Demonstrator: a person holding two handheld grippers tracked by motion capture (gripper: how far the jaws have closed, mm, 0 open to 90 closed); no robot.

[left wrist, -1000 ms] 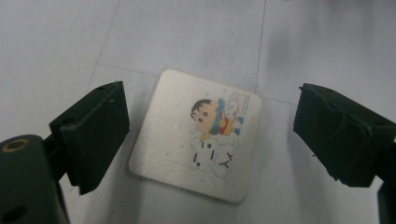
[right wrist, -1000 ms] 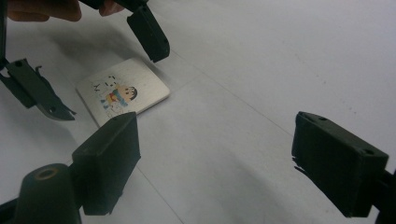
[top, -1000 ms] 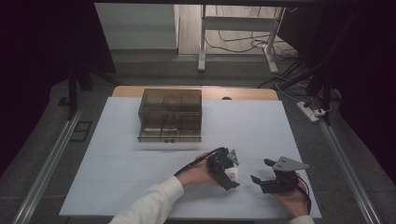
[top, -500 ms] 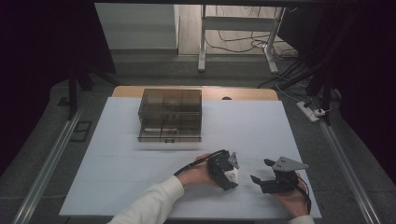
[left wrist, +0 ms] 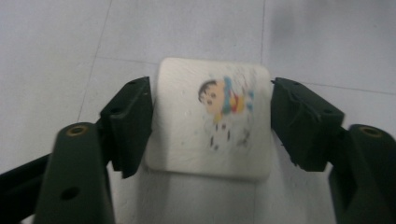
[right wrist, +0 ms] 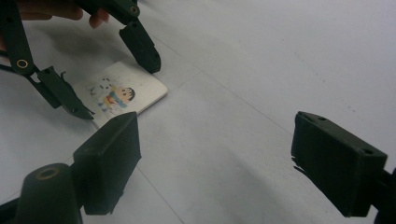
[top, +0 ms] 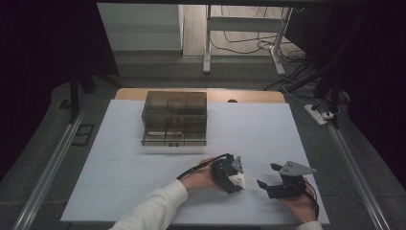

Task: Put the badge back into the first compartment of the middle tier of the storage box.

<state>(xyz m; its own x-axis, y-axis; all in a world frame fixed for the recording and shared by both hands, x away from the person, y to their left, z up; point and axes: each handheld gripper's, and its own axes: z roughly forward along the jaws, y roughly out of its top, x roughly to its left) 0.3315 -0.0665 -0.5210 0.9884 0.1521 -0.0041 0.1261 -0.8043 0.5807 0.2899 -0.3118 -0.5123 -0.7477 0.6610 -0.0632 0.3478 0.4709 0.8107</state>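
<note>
Left gripper (left wrist: 211, 116), jaws parted, straddles a white cartoon-printed card (left wrist: 212, 119) lying flat on the white tabletop (top: 119, 163) (contact apparently not made). Right gripper (right wrist: 215, 154) hangs wide open nearby. A dark compartment box (top: 174, 117) sits farther back.

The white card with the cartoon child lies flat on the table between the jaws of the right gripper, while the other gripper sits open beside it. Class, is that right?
Not quite: the jaws around the white card belong to the left gripper, as the left gripper view shows. The card does lie flat on the table, and the other one, the right gripper, sits open beside it.
</note>
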